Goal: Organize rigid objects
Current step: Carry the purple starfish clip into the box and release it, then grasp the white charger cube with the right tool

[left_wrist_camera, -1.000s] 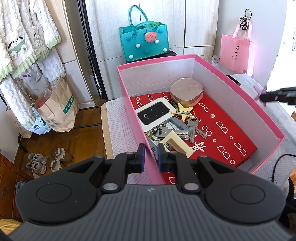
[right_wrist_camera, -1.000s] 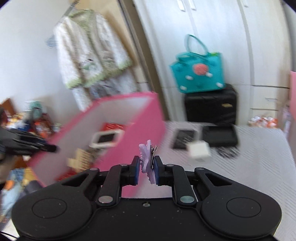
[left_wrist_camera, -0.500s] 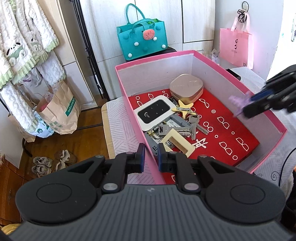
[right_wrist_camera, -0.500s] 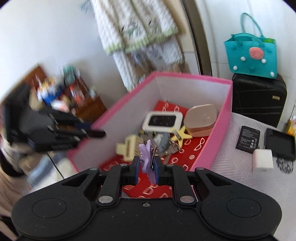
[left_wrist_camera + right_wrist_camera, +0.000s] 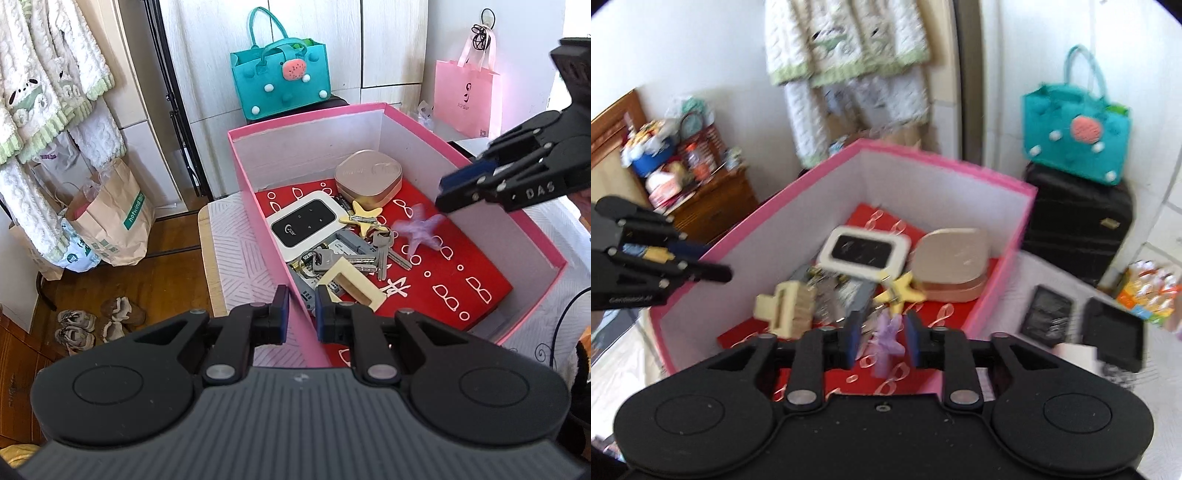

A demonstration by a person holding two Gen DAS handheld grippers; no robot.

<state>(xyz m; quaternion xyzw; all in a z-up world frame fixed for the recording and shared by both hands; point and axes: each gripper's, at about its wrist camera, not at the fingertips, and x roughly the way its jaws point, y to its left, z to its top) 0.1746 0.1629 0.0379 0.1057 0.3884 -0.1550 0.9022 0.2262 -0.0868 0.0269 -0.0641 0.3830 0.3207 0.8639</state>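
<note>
White cupboard doors and a dark rack of fleecy garments back the scene, with a white patterned cloth over the table under our pink box; inside that box, blurred and apparently off the red lining, is the purple star clip, just below the tips of our right gripper; in the right wrist view the same clip sits between the spread blue pads without touching either, so that claw is released and holds nothing.

Beside the clip lie a bunch of keys and a yellow star clip; further left a white pocket router leans by the box wall, a cream claw clip rests at the near end, and a rose-gold case sits toward the far wall; batteries show under the keys.

Our left gripper straddles the near left wall of the box, one pad either side; whether they press the card we cannot tell.

Outside the box, on the cloth in the right wrist view, lie a black battery pack, a black tray and a white cube; beyond stand a teal felt bag on a black suitcase, a pink gift bag, a brown paper bag, and shoes on the wooden floor.
</note>
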